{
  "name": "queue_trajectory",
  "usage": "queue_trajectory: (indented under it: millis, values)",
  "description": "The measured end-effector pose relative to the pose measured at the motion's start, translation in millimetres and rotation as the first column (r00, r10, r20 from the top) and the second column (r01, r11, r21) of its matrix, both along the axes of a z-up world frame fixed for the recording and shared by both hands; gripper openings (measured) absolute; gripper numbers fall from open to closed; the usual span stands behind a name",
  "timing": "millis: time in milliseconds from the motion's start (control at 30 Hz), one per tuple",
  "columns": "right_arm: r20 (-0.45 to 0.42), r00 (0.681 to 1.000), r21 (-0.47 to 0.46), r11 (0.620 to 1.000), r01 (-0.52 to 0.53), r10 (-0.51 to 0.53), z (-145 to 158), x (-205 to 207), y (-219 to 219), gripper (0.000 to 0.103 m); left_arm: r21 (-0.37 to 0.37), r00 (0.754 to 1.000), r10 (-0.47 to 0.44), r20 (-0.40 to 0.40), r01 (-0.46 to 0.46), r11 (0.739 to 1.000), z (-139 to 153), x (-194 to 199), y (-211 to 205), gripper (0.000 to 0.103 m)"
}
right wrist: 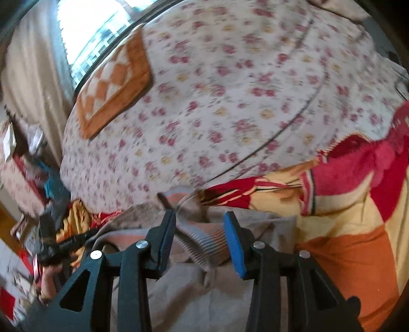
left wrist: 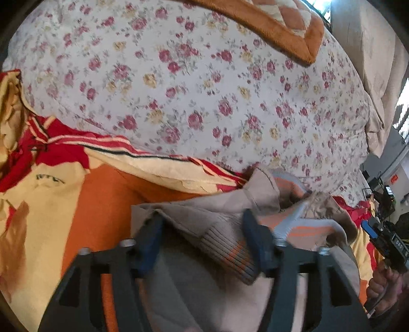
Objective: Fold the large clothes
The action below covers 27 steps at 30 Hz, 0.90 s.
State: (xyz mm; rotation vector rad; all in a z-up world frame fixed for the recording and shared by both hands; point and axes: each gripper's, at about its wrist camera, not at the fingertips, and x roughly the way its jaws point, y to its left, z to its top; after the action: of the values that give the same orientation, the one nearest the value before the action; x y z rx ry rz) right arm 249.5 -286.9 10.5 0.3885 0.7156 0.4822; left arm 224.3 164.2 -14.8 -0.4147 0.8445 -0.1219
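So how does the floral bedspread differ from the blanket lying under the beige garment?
The floral bedspread is white with small red and yellow roses; the blanket has large blocks of orange, cream and red with stripes. The bedspread lies smooth, the blanket bunched and creased along its edge. Both cover the bed.

Both cams ride right behind their own fingers, angled down and close over the beige sweater (left wrist: 204, 229) on the bed. Left wrist view faces across the floral bedspread (left wrist: 204, 84) toward the orange blanket (left wrist: 281, 23); right wrist view sees the same sweater (right wrist: 199, 245), bedspread (right wrist: 230, 102) and blanket (right wrist: 112, 84), rotated.
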Motion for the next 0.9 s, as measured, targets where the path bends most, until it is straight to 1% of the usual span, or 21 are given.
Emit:
queue_trajectory:
  millis: [33, 67, 100, 167, 200, 267, 333, 367, 400, 467, 533, 600, 667, 733, 767, 800, 833, 867, 900]
  values:
    - [0.000, 1.000, -0.003, 1.000, -0.008, 0.008, -1, -1, 2, 0.042, 0.001, 1.000, -0.011, -0.009, 0.011, 1.000, -2, 1, -2, 0.071]
    - [-0.002, 1.000, -0.007, 1.000, -0.014, 0.014, -1, -1, 4, 0.042, 0.018, 1.000, -0.017, -0.013, 0.018, 1.000, -3, 1, -5, 0.082]
    - [-0.005, 1.000, -0.012, 1.000, -0.015, 0.015, -2, -1, 5, 0.042, 0.041, 1.000, -0.018, -0.008, 0.018, 0.999, -3, 1, -8, 0.087]
    - [-0.013, 1.000, -0.013, 1.000, -0.015, 0.015, -3, -1, 5, 0.042, 0.062, 1.000, -0.025, 0.009, 0.025, 0.998, 0, -1, -11, 0.090]
    - [-0.016, 1.000, -0.014, 1.000, -0.013, 0.013, -4, 0, 5, 0.042, 0.065, 1.000, -0.023, 0.020, 0.022, 0.998, 2, -2, -11, 0.093]
    - [-0.020, 1.000, -0.016, 1.000, -0.004, 0.004, -5, 1, 4, 0.042, 0.054, 0.999, -0.002, 0.048, -0.001, 0.999, 6, -4, -7, 0.094]
    - [-0.025, 1.000, -0.014, 1.000, 0.001, -0.002, -6, 1, 2, 0.042, -0.011, 0.997, 0.033, 0.069, -0.032, 0.999, 8, -6, 5, 0.094]
    - [-0.025, 1.000, -0.014, 1.000, 0.003, -0.003, -6, 1, 2, 0.042, -0.039, 0.995, 0.065, 0.080, -0.062, 0.997, 10, -8, 13, 0.094]
    - [-0.023, 1.000, -0.015, 1.000, 0.003, -0.003, -6, 1, 2, 0.042, -0.045, 0.990, 0.104, 0.098, -0.100, 0.994, 12, -11, 19, 0.094]
    - [-0.020, 1.000, -0.018, 1.000, 0.004, -0.004, -5, 0, 3, 0.042, -0.019, 0.972, 0.189, 0.136, -0.188, 0.982, 18, -20, 32, 0.094]
    - [-0.014, 1.000, -0.022, 1.000, 0.002, -0.002, -4, 0, 3, 0.042, 0.031, 0.959, 0.239, 0.152, -0.247, 0.969, 23, -26, 36, 0.094]
    - [-0.002, 1.000, -0.033, 0.999, 0.008, -0.008, -1, -2, 4, 0.042, 0.072, 0.961, 0.223, 0.162, -0.238, 0.969, 28, -28, 29, 0.094]
    - [0.032, 0.999, -0.046, 0.999, 0.021, -0.019, 6, -5, 6, 0.042, 0.101, 0.963, 0.186, 0.196, -0.208, 0.973, 37, -29, 16, 0.094]
    - [0.068, 0.997, -0.060, 0.998, 0.031, -0.026, 16, -6, 11, 0.042, 0.156, 0.965, 0.126, 0.228, -0.163, 0.974, 50, -29, -9, 0.094]
    - [0.075, 0.997, -0.068, 0.997, 0.032, -0.026, 19, -4, 13, 0.039, 0.187, 0.968, 0.094, 0.233, -0.140, 0.972, 55, -26, -23, 0.094]
    - [0.060, 0.998, -0.104, 0.994, 0.027, -0.021, 24, 4, 21, 0.026, 0.227, 0.975, 0.061, 0.214, -0.111, 0.968, 58, -20, -38, 0.094]
    - [0.032, 0.999, -0.130, 0.991, 0.021, -0.017, 26, 12, 28, 0.020, 0.249, 0.982, 0.039, 0.186, -0.085, 0.965, 58, -13, -48, 0.094]
    - [-0.009, 1.000, -0.153, 0.988, 0.007, -0.008, 25, 20, 37, 0.017, 0.269, 0.989, 0.016, 0.148, -0.055, 0.962, 54, -4, -58, 0.091]
    - [-0.057, 0.998, -0.185, 0.982, -0.018, 0.008, 21, 28, 46, 0.015, 0.295, 0.995, 0.001, 0.104, -0.032, 0.955, 47, 7, -66, 0.082]
